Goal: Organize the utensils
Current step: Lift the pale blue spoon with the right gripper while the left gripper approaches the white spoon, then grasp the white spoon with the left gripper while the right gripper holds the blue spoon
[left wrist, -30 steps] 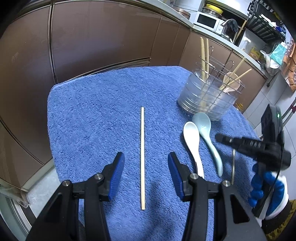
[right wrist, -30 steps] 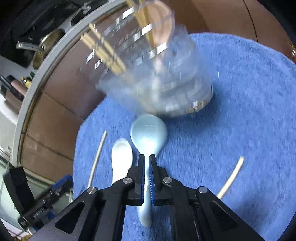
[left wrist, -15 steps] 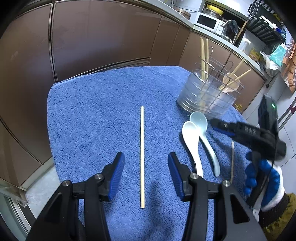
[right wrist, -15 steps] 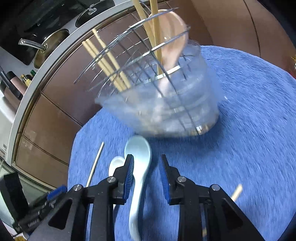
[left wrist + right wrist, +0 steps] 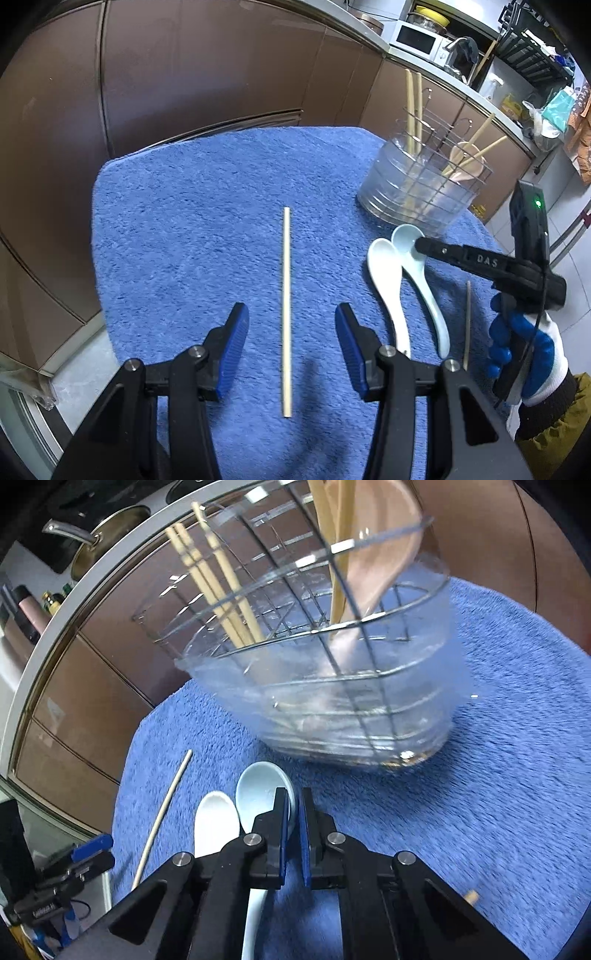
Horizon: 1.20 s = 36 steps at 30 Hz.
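blue towel (image 5: pixel 192 206), chopstick (image 5: pixel 286 310), two spoons (image 5: pixel 388 280), utensil holder (image 5: pixel 417 192)

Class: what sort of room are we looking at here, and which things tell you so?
Most likely a home kitchen: a microwave on the counter, brown cabinets beneath, and a pan on the stove.

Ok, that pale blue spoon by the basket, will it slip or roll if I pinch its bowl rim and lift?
The pale blue spoon looks glazed and glossy, so it may slip between narrow pads. Its long handle hangs well away from the bowl, so it would probably swing down when lifted. The towel is soft, so rolling seems unlikely. It touches the white spoon, which may get nudged.
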Tool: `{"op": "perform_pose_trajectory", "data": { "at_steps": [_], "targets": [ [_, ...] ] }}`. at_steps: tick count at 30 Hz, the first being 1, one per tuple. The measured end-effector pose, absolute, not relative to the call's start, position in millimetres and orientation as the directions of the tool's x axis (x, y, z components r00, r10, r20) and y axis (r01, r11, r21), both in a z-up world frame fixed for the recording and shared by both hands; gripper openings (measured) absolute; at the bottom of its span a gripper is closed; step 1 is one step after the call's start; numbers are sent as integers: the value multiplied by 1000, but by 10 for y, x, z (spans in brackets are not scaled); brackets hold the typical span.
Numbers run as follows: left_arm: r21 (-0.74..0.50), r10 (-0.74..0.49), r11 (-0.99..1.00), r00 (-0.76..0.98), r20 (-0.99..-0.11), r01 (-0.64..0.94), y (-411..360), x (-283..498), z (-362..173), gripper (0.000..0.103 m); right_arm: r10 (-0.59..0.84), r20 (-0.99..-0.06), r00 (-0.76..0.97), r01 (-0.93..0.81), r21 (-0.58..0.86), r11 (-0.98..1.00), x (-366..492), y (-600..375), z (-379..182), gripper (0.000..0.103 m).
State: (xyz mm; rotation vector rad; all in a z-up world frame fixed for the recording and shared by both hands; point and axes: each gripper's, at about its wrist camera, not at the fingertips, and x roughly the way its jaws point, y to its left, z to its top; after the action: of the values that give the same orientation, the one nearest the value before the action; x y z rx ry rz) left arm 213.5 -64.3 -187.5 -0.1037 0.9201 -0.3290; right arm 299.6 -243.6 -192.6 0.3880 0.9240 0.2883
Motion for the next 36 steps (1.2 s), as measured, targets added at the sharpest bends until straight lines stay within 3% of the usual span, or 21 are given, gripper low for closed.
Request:
{"op": "perform_pose_trajectory", "data": {
  "at_steps": [9,21,23,25,28,36],
  "targets": [
    [-302,-445,881,425,-788,363,-1112,2676,-1912,47,404,-675,617,-57,473,879,2658,-2484,-1776,6],
    [-361,-494,836,280,-823,414,-1597,3195,-2166,45,392,-638,663,-41,492,870,2359,-2661,-1615,6],
    [-348,-489,833,276,-828,430,-1638,3185,-2177,38,384,-641,665,-39,483,875,2343,-2648,-1594,6],
    [-329,-472,836,270,-839,439,-1687,3171,-2199,12,377,-643,667,-36,477,878,2345,-2618,-1578,6],
    [-303,-460,840,294,-838,450,-1735,3115,-2202,6,367,-644,671,-34,467,883,2269,-2646,-1551,6],
    [-240,-454,850,422,-785,470,-1628,2757,-1957,5,317,-629,710,-41,413,910,2084,-2572,-1339,6]
  ]
}}
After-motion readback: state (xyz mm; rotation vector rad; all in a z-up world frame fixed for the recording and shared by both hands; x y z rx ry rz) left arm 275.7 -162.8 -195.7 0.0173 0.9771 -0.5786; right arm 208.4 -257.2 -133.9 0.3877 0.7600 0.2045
